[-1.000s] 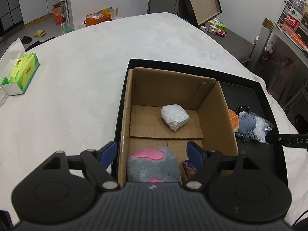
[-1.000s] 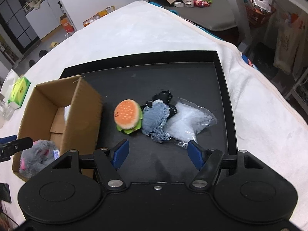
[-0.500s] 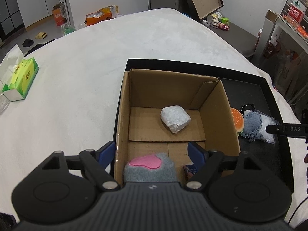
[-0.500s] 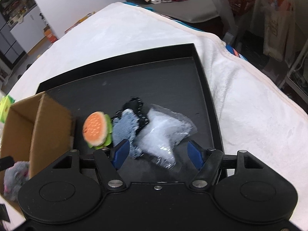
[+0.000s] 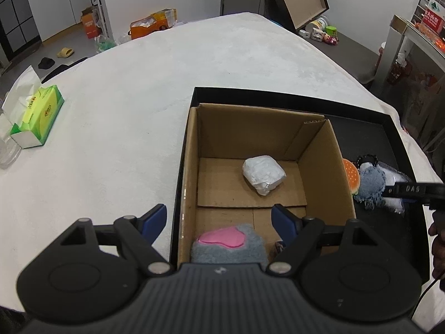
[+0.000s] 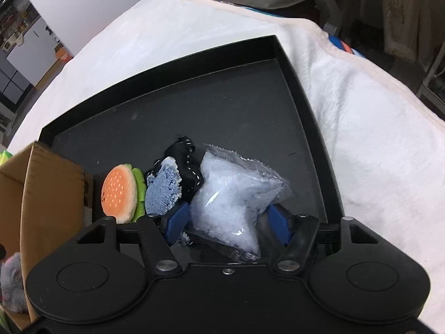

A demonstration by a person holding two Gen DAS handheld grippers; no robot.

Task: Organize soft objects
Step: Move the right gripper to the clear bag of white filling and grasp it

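A cardboard box stands in a black tray. Inside it lie a white wrapped bundle and a grey plush with pink pads. My left gripper is open and empty above the box's near edge. On the tray right of the box lie a plush burger, a blue denim piece, a black piece and a clear bag of white filling. My right gripper is open, low over the tray, its fingers on either side of the clear bag.
The tray sits on a white cloth-covered table. A green tissue box and a clear glass stand at the far left. Shelves and clutter are beyond the table's right edge.
My right gripper has moved forward and down until the clear bag sits between its open fingers. My left gripper has lifted and drawn back a little from the box.
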